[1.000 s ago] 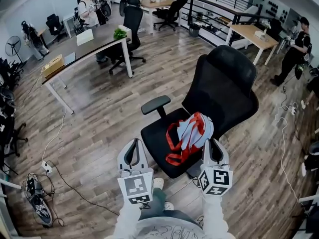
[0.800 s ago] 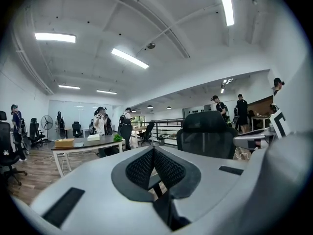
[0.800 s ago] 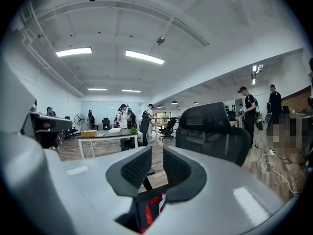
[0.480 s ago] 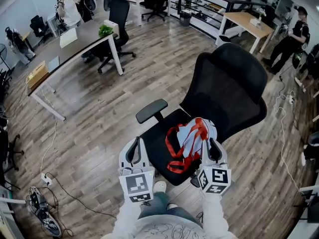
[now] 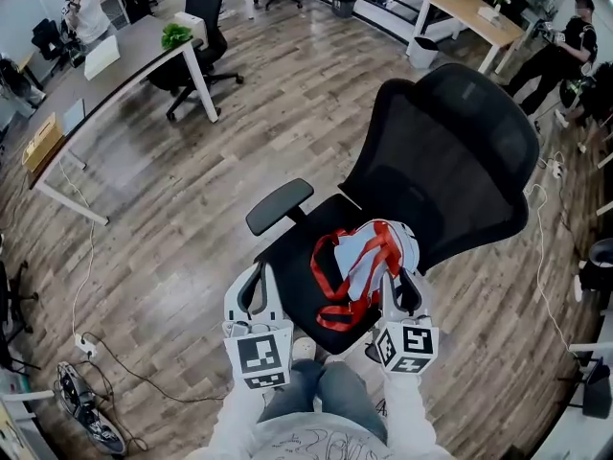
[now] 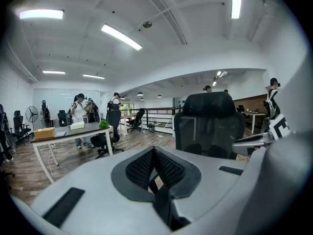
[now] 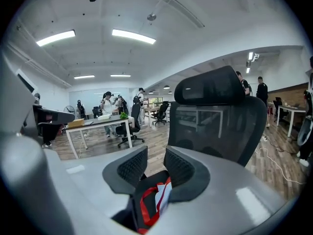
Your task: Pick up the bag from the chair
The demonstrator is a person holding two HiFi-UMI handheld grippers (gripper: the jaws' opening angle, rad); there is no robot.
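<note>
A pale blue bag (image 5: 372,253) with red straps lies crumpled on the seat of a black office chair (image 5: 450,151). My right gripper (image 5: 402,278) hovers at the seat's front right, just short of the bag, and stands open. Through the gap of my right gripper (image 7: 154,156) the bag (image 7: 157,199) shows below, and the chair back (image 7: 215,114) rises behind. My left gripper (image 5: 257,274) hangs at the seat's front left corner, apart from the bag. The pads of my left gripper (image 6: 154,150) meet, shut on nothing; the chair back (image 6: 210,126) stands ahead.
The chair's armrest (image 5: 280,206) juts out left of the seat. A long desk (image 5: 105,75) with another chair (image 5: 196,27) is at the far left. Cables and a power strip (image 5: 86,345) lie on the wood floor. A second desk (image 5: 469,12) and a person (image 5: 565,56) are at the far right.
The view has closed in on the chair, which now sits larger and nearer. Both grippers keep their pose at the seat's front; the right one is closer to the bag.
</note>
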